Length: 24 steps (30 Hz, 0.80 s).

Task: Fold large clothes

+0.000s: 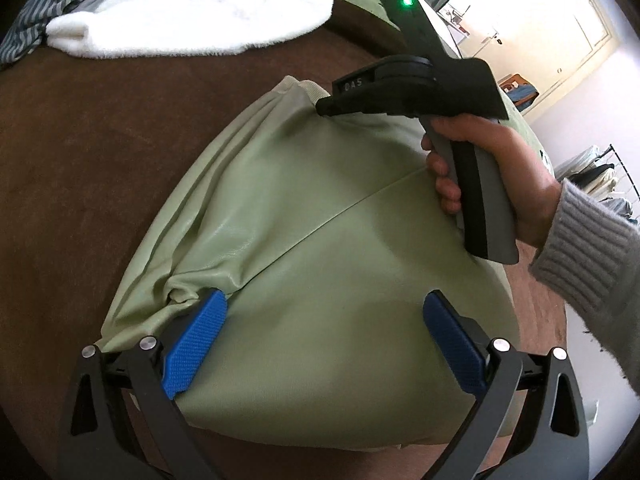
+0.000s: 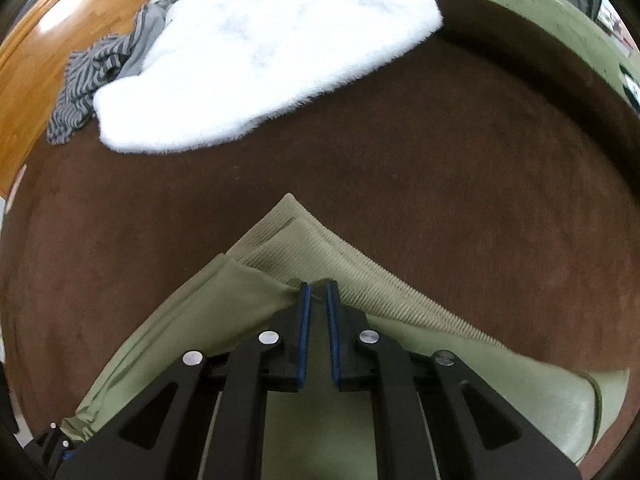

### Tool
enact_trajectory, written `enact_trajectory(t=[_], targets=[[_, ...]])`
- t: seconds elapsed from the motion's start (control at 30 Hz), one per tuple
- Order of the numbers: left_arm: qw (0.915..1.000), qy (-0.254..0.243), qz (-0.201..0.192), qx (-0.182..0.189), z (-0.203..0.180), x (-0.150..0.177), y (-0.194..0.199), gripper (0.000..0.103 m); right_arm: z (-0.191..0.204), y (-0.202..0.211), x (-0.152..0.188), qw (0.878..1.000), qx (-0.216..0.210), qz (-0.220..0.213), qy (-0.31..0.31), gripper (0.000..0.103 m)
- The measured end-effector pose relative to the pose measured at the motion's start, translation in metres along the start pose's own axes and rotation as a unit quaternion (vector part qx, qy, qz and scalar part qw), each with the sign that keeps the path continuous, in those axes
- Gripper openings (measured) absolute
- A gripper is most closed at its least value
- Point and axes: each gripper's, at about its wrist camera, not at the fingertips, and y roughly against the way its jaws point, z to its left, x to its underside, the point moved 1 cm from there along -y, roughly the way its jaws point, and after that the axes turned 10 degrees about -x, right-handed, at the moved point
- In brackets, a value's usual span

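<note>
Mostly brown: the surface point(image 1: 100, 152) is covered in a brown suede-like material and fills both views. Wood floor point(image 2: 36, 44) shows at the upper left of the right wrist view. In the left wrist view a bright room lies past the far right edge, with pale walls and a rack of clothes point(image 1: 600, 176).

Green garment point(image 1: 312, 240), smooth and leather-like with a ribbed hem point(image 2: 360, 276), lies spread on the surface near the cameras, wrinkled along its left side.

White fluffy garment point(image 2: 260, 52) sits at the far edge, well apart from the green one. Striped grey cloth point(image 2: 92, 84) is just beside it, partly under it. More green fabric point(image 2: 540, 12) lies at the far right edge.

Left claw point(image 1: 324, 344) is released, its 2 blue pads point(image 1: 192, 348) wide apart over the green garment; the left pad is right at a bunched fold, contact unclear.

Right claw point(image 2: 318, 300) is clenched on a pinch of the green garment just beside the ribbed hem. A hand point(image 1: 496, 176) in a grey knit sleeve point(image 1: 592, 264) holds its handle, and that tool blocks part of the garment's far right side in the left wrist view.
</note>
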Motion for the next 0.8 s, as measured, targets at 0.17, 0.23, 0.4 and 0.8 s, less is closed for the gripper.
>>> enact_trajectory(t=[0.17, 0.23, 0.4, 0.8], targets=[[0.9999, -0.010, 0.003, -0.003, -0.003, -0.001, 0.004, 0.096, 0.003, 0.005, 0.002, 1.000, 0.006, 0.000, 0.007, 0.011], [0.9998, -0.018, 0.010, -0.001, -0.005, -0.004, 0.006, 0.096, 0.006, 0.012, 0.001, 1.000, 0.012, 0.004, 0.003, 0.015], [0.9974, -0.060, 0.038, -0.011, -0.015, -0.015, 0.018, 0.096, 0.019, 0.046, -0.001, 1.000, 0.009, -0.017, 0.013, 0.059], [0.9961, -0.071, 0.031, -0.043, -0.001, -0.071, 0.082, 0.097, 0.010, 0.184, 0.043, 0.995, 0.013, -0.093, -0.046, 0.092]])
